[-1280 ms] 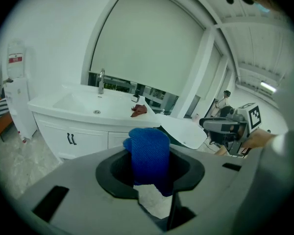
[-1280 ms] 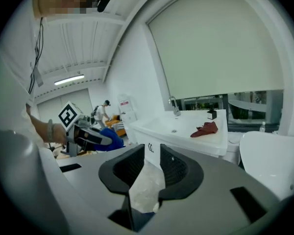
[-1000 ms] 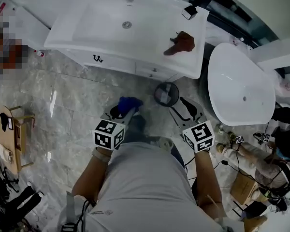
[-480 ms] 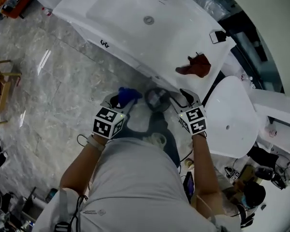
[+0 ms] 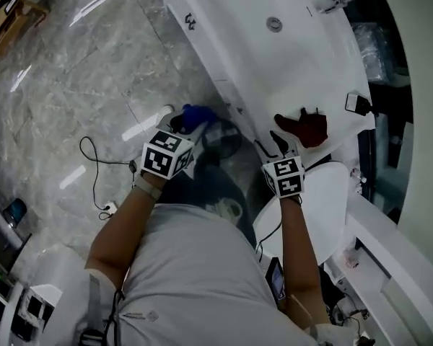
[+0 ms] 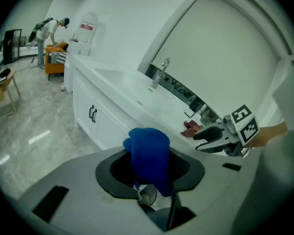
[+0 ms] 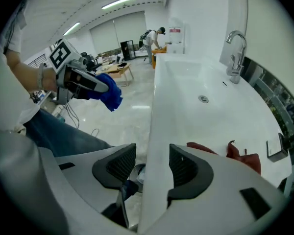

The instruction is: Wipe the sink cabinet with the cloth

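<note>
Looking at the left gripper (image 6: 151, 173) first, what did it have?
— It was clenched on the blue cloth (image 6: 148, 153). The cloth stood bunched up out of the jaws, with a fold hanging below them.

And where was the cloth with respect to the sink cabinet (image 6: 81, 99)?
— In front of it and apart from it. It was held over the marble floor (image 5: 94, 85), and the left gripper view showed open floor between the cloth and the white doors with their dark handle.

What about the right gripper (image 7: 153, 166)?
— Released. Its two ridged pads stood apart with nothing clamped between them. In its own view the white front edge of the counter (image 5: 231, 42) ran up through the gap, and I couldn't tell whether either pad touched it.

Was anything lying on the counter?
— A reddish-brown rag (image 5: 307, 127) lay crumpled near the end of the counter, just beyond the right gripper's jaws. A small black object (image 5: 357, 103) sat past it by the back edge. Further along were the basin's drain (image 7: 203, 99) and the chrome faucet (image 7: 235, 50).

How did the two grippers stand to each other?
— Side by side before the cabinet, the left out over the floor, the right at the counter's edge.
</note>
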`<state>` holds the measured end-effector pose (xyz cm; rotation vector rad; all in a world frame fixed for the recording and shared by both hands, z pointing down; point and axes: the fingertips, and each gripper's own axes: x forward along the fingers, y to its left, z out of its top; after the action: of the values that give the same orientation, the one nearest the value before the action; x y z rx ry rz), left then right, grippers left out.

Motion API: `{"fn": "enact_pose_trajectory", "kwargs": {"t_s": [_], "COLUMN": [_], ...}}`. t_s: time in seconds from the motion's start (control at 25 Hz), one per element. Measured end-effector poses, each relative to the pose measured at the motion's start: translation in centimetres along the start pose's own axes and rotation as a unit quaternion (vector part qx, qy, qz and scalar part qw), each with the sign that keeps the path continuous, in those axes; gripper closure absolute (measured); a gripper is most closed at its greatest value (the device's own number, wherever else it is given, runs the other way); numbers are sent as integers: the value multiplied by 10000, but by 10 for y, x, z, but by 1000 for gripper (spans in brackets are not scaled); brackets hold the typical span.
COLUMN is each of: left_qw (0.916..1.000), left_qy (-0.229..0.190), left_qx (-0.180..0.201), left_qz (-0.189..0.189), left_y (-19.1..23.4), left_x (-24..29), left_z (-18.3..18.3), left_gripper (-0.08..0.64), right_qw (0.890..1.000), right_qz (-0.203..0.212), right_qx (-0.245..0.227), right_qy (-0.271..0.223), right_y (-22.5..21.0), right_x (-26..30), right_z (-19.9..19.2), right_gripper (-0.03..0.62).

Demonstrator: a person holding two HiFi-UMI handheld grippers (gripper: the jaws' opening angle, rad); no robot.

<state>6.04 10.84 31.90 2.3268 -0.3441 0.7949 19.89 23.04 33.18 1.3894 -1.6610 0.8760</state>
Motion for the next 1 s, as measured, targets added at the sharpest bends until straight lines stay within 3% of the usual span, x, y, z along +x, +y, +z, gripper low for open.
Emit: {"fn": "enact_pose_trajectory", "kwargs": {"t_s": [0.32, 0.6, 0.84, 1.0], "left_qw": [9995, 9991, 9992, 9945], "left_qy": [-144, -205, -326, -731], "left_qx": [-242, -292, -207, -730], "left_qz": [117, 229, 39, -176], "left_y": [17, 42, 41, 48], "left_x": [69, 122, 170, 188], "left_z": [-27, -41, -43, -30], "left_gripper": [434, 434, 434, 434], "right_qw": [9951, 9717, 9523, 9568], "right_qz": [233, 252, 8, -147], "right_qx": [-826, -1827, -2106, -2034], "right_qy": [484, 1476, 2210, 2071], "right_y": [-5, -5, -7, -9], "right_x": [36, 50, 60, 62], "right_z": [27, 33, 31, 34], "right_gripper": [405, 396, 360, 357]}}
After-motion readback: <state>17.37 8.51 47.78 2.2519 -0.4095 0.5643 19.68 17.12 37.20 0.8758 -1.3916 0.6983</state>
